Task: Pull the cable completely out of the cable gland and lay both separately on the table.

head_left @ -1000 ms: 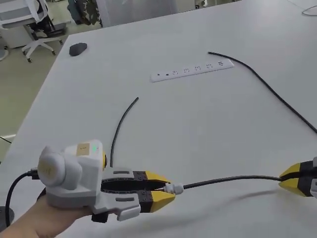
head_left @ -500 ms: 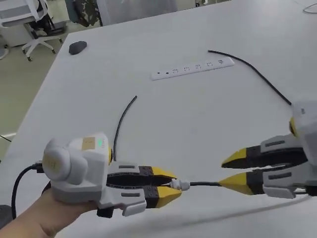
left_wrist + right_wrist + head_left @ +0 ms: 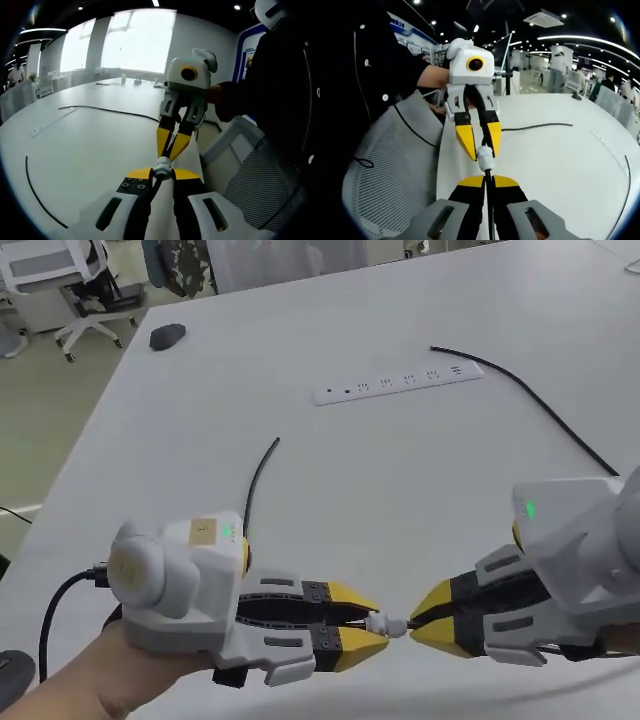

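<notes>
The small white cable gland hangs above the table between the two grippers' tips. My left gripper, low on the left of the head view, is shut on the gland. Facing it tip to tip, my right gripper is shut on the black cable right behind the gland. In the head view the cable is hidden inside the right jaws. The left gripper faces me in the right gripper view, and the right gripper faces me in the left gripper view.
A loose black cable lies on the white table beyond the left gripper. A white power strip with a black cord lies farther back, and a dark mouse at the far left edge. Office chairs stand beyond.
The right gripper let go of the cable far to the right, opened, moved left along it, and is now shut on it right next to the gland. The left gripper stayed shut on the gland.
</notes>
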